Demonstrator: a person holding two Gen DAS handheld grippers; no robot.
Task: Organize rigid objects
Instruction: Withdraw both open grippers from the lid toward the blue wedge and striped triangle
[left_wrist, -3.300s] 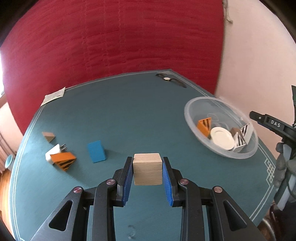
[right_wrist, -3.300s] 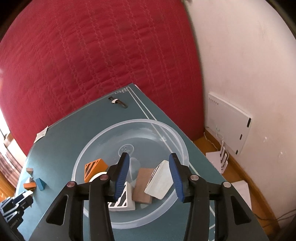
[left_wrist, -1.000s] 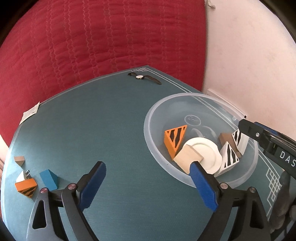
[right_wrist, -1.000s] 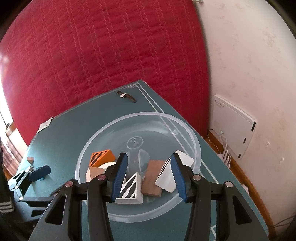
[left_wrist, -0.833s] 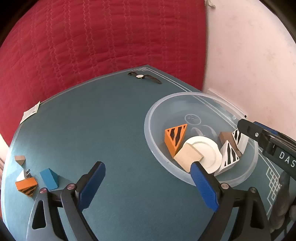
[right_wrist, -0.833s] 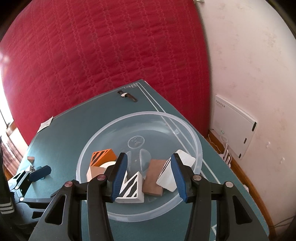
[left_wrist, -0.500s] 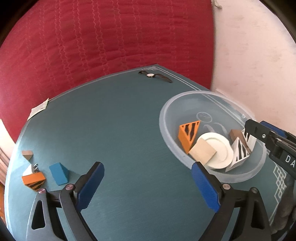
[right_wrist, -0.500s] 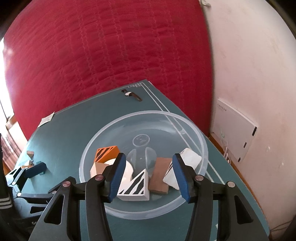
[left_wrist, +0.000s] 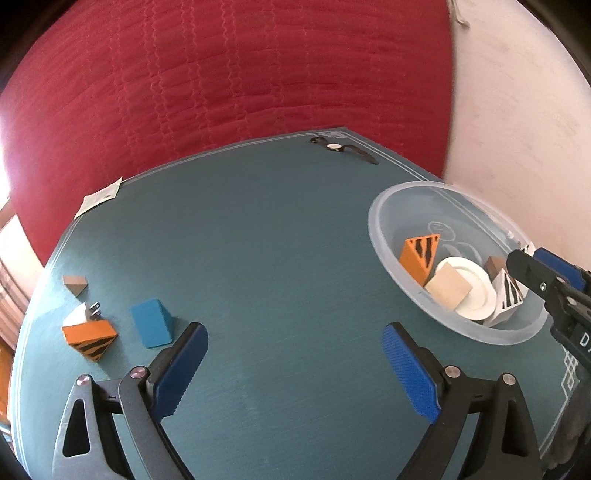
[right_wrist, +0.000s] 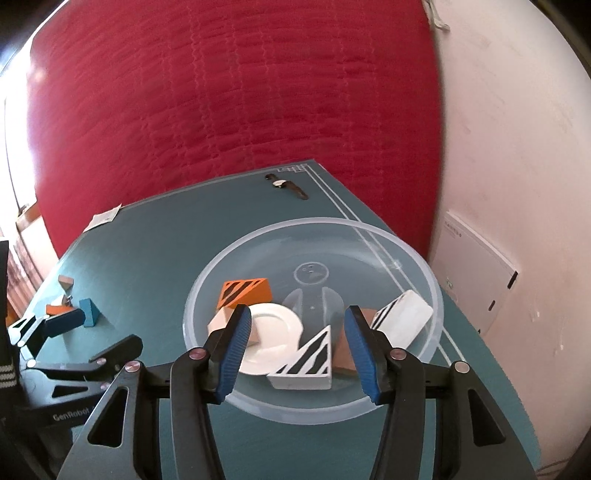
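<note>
Beyond spread, empty left hand-held gripper (left_wrist: 295, 354), clear bowl (left_wrist: 388, 236) with blocks, right hand-held gripper (right_wrist: 298, 341) parted above it

My right gripper (right_wrist: 298, 332) hangs over the near side of the clear bowl (right_wrist: 424, 266), jaws parted with nothing between them. Inside the bowl lie an orange striped wedge (right_wrist: 245, 291), a white plate (right_wrist: 273, 332), a pale wooden block (right_wrist: 221, 325), a white striped wedge (right_wrist: 308, 363), a brown block (right_wrist: 345, 354) and a white striped block (right_wrist: 404, 319). My left gripper (right_wrist: 66, 332) sits at the left, above the teal table (right_wrist: 155, 251), near a blue wedge (right_wrist: 90, 312). A wristwatch (right_wrist: 286, 186) lies at the far edge.
</note>
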